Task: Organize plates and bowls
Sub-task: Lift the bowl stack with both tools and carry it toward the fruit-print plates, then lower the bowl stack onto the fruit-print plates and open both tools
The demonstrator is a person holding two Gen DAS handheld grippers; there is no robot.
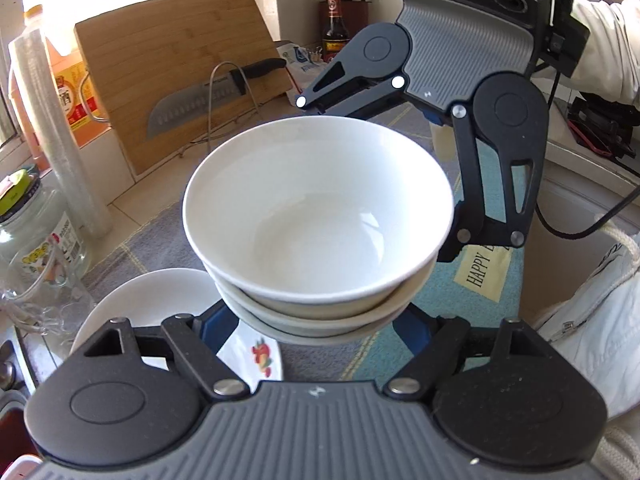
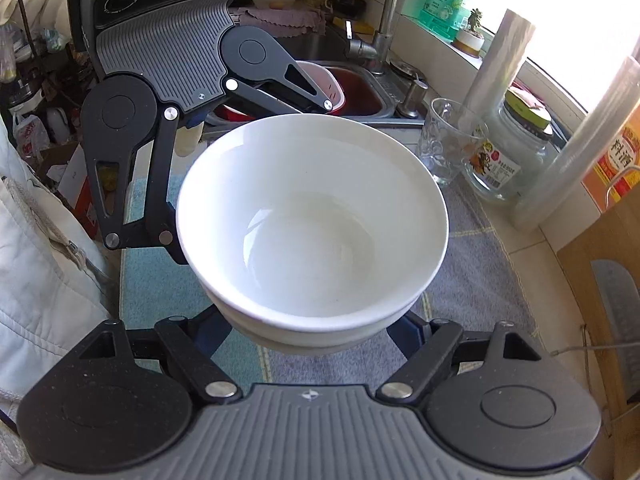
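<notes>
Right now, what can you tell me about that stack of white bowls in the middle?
The stack of white bowls looks like glossy ceramic: three plain, round, empty bowls nested upright. It hangs above the patterned mat, held from opposite sides by the left gripper and the right gripper, whose blue-tipped fingers reach under it. A plate with a fruit print lies below, apart from it.

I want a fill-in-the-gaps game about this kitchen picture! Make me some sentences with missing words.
1. The top bowl is the colour ___.
2. In front of the wooden cutting board rests a black-handled ___.
3. The plate below the bowls has a little picture of ___ on it.
4. The mat has a label with the word ___.

Missing words: white; knife; fruit; HAPPY.
</notes>
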